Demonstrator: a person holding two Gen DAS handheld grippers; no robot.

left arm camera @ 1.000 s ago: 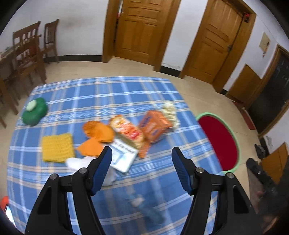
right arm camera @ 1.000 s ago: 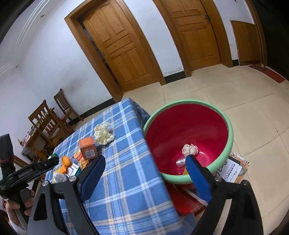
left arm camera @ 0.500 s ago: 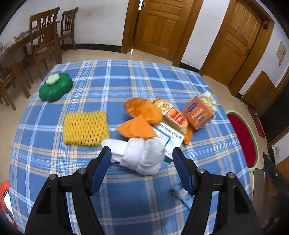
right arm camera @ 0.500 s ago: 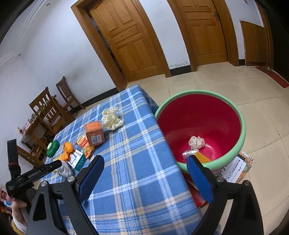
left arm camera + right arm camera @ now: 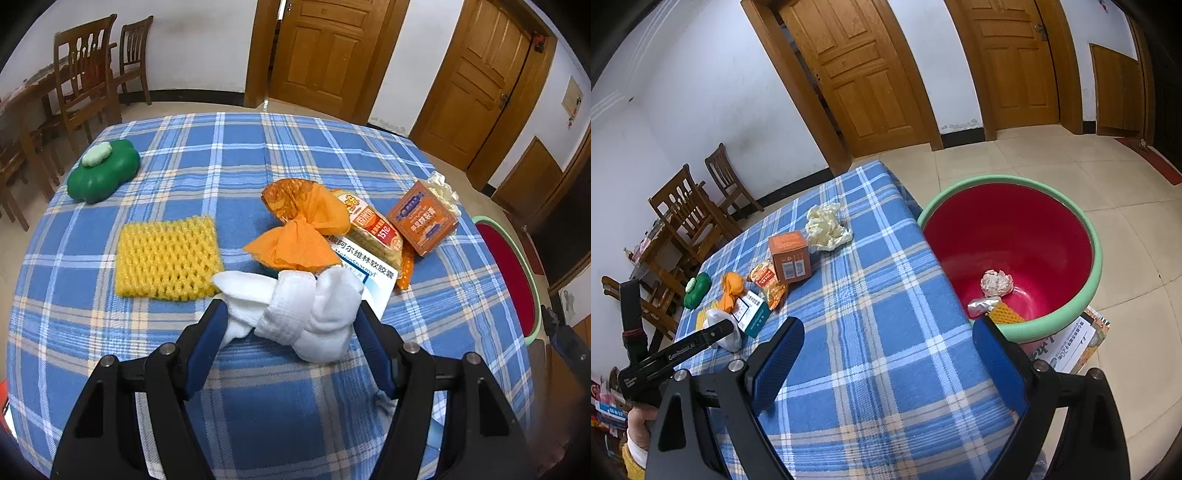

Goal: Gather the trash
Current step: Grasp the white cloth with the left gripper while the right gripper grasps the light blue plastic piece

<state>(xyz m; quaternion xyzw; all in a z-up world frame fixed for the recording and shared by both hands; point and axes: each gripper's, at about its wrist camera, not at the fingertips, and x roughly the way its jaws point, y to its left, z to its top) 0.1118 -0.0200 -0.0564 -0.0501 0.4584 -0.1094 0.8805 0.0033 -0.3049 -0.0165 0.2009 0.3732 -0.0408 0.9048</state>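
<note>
The left gripper (image 5: 290, 317) has come down and forward over the last second until its blue fingers (image 5: 207, 341) stand on either side of the white foam wrap (image 5: 306, 314) lying on the blue checked desk (image 5: 243, 155). A second ago that wrap sat ahead of the tips; now it fills the gap between them. The fingers are parted about as wide as the wrap, one on each flank, and whether the pads already press on it I cannot tell. Just beyond the white foam wrap lie the orange tissue (image 5: 299, 236), a white medicine box (image 5: 369, 280), a snack packet (image 5: 373, 229) and an orange carton (image 5: 423, 221); to its left sits the yellow foam net (image 5: 166, 258).

The right gripper (image 5: 886, 365) hovers with its fingers wide and nothing between them, over the desk edge beside the red basin (image 5: 1097, 258), which already holds a few crumpled scraps.

The reach looks finished, so closing on the wrap should be the next step, then carrying it to the basin.
</note>
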